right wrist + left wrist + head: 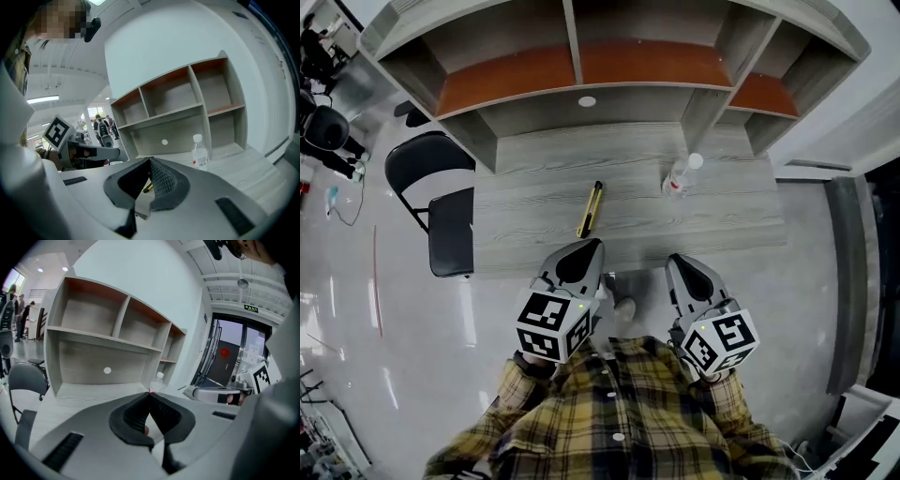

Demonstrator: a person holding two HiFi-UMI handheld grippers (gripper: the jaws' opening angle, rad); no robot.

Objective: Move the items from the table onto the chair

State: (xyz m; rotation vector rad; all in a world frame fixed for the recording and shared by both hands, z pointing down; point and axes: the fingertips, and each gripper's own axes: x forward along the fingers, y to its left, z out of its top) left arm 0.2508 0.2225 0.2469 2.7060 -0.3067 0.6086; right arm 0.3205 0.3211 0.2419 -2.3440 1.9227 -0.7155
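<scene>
A yellow-and-black utility knife [592, 208] lies on the grey wooden table [534, 225], near its middle. A clear plastic bottle [681, 175] with a white cap stands to the knife's right; it also shows in the right gripper view [199, 151] and, partly hidden, in the left gripper view [158, 381]. A black folding chair [441, 202] stands at the table's left end. My left gripper [592, 246] and right gripper [671, 261] hover at the table's near edge, both shut and empty, short of the knife and bottle.
A wooden hutch [600, 66] with empty compartments sits along the back of the table. A wall and door frame [853, 234] run down the right side. People and chairs are far off at the upper left [323, 84].
</scene>
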